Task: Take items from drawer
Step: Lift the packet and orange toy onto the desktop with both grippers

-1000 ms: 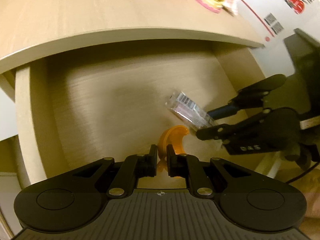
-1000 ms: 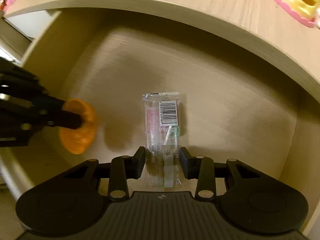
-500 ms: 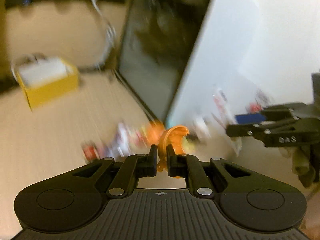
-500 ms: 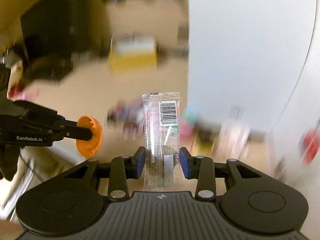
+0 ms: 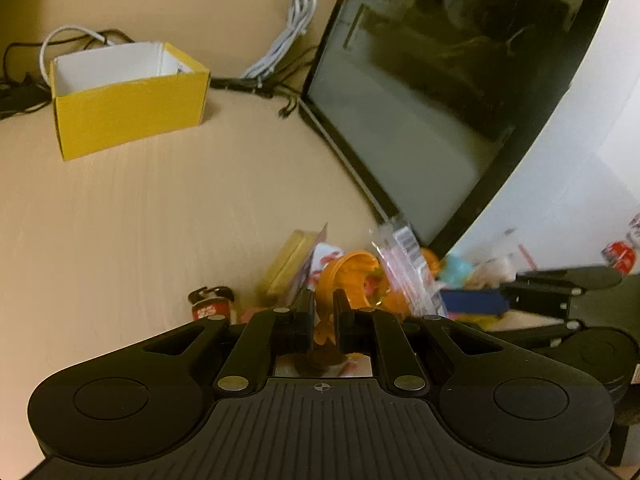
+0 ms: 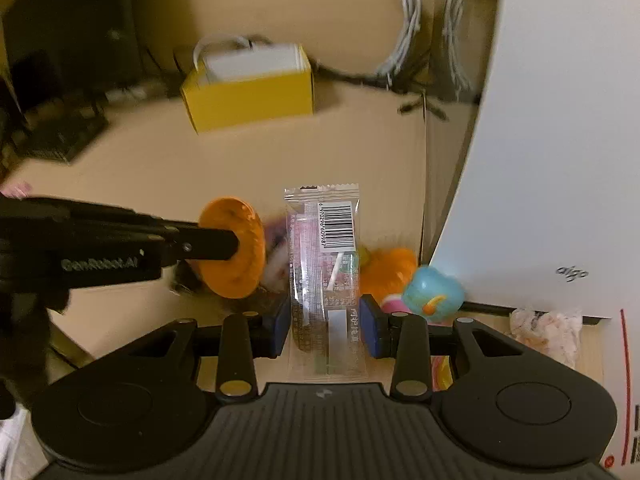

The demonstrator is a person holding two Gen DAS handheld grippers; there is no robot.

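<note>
My left gripper (image 5: 323, 312) is shut on an orange plastic piece (image 5: 352, 280), held above the wooden desk top. From the right wrist the same orange piece (image 6: 234, 252) looks like a round disc at the tip of the left gripper (image 6: 224, 245). My right gripper (image 6: 328, 328) is shut on a clear snack packet (image 6: 326, 264) with a barcode, standing upright between its blue pads. That packet (image 5: 404, 268) and the right gripper (image 5: 476, 302) show at the right of the left wrist view. The drawer is out of view.
A pile of small toys lies on the desk below: a blue and orange toy (image 6: 434, 294), a yellow flat box (image 5: 288, 268), a small red item (image 5: 210, 306). A yellow open box (image 5: 128, 100) and cables (image 5: 288, 36) sit at the back. A dark monitor (image 5: 440, 92) stands on the right.
Both grippers have lifted out of the drawer and now hang over the desk top with the orange piece and the packet still in them. The view swung from drawer to desk.
</note>
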